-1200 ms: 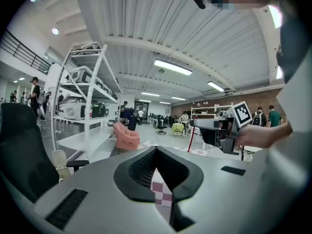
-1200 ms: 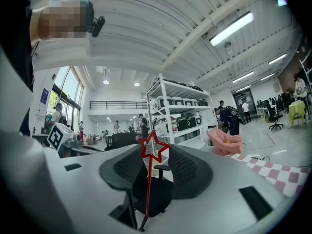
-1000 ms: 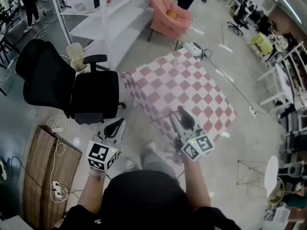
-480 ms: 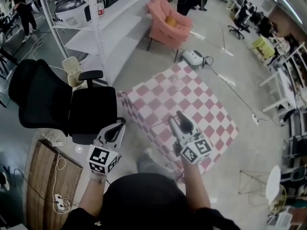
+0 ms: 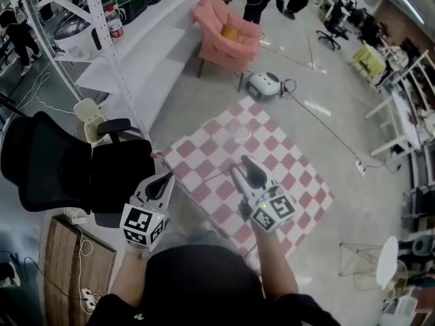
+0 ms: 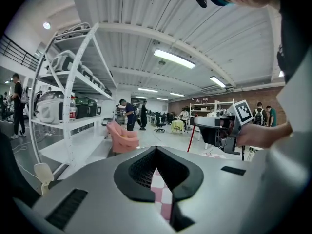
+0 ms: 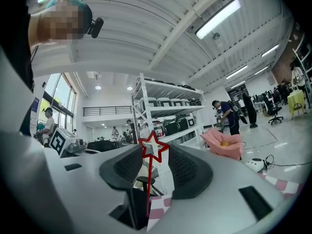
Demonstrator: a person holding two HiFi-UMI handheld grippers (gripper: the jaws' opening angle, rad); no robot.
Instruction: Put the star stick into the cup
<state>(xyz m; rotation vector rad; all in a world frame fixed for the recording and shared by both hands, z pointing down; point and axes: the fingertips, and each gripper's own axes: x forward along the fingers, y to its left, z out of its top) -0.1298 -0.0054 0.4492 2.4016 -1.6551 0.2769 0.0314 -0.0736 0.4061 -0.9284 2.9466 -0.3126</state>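
My right gripper (image 5: 245, 164) is shut on the star stick, whose thin red shaft juts out leftwards over the checked table (image 5: 292, 155). In the right gripper view the red-rimmed star (image 7: 154, 147) stands upright between the jaw tips of the right gripper (image 7: 155, 156), its shaft running down between the pads. My left gripper (image 5: 165, 179) hangs just off the table's left corner with nothing in it; in its own view the left gripper (image 6: 156, 150) has its tips together. A faint clear shape on the cloth (image 5: 240, 130) may be the cup; I cannot tell.
A black office chair (image 5: 68, 172) stands close at the left, with white shelving (image 5: 115, 66) behind it. A pink armchair (image 5: 224, 36) and a white round device (image 5: 264, 85) sit beyond the table. A wooden board with cables (image 5: 64, 270) lies at the lower left. People stand far off.
I have walked forward: the checked table now lies right under both grippers, and the chair has slid left. Both grippers kept their pose, the star stick still held.
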